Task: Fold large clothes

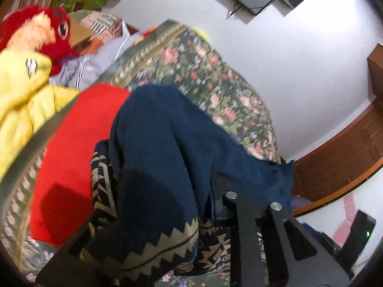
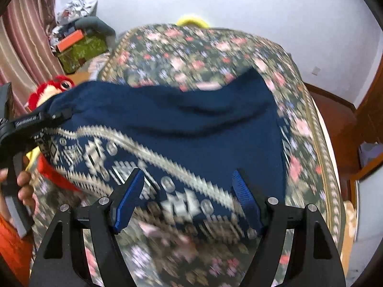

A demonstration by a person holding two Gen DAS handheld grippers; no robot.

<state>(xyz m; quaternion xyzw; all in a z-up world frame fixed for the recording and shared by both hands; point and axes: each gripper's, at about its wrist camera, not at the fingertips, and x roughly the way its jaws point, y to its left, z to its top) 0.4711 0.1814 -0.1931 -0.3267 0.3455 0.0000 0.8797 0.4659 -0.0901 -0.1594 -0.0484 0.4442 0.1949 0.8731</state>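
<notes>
Shows a navy garment (image 2: 191, 119) with cream zigzag patterning, spread across a bed (image 2: 191, 47) covered in floral fabric, patterned band nearest the right wrist camera. Blurs heavily in both views.

Places the right gripper (image 2: 188, 198) just above the patterned band, jaws wide apart, blue pads (image 2: 129, 198) on either side of the cloth and gripping nothing.

Places the left gripper (image 2: 56, 116) at the garment's left edge, apparently pinched onto a bunch of fabric and lifting it off the bed. Hides those jaws in the left wrist view, under draped navy cloth, so rests this reading on the right wrist view alone. Shows the person's hand (image 2: 24, 184) on the handle below.

Crowds the left side with a red cloth (image 1: 71, 143) directly beneath the garment, a yellow garment (image 1: 24, 100) beside that, and a red plush toy (image 1: 47, 31) further back.

Risks, as a judgement:
- Could pinch the red cloth along with the navy layer, given how closely the two overlap.
- Could catch only the top layer on the right, or bedcover too, if closed too deep.
- Could skew the fold, with one edge raised and the other flat.
- Could lose the left hold, since bunched knit slides easily.
</notes>
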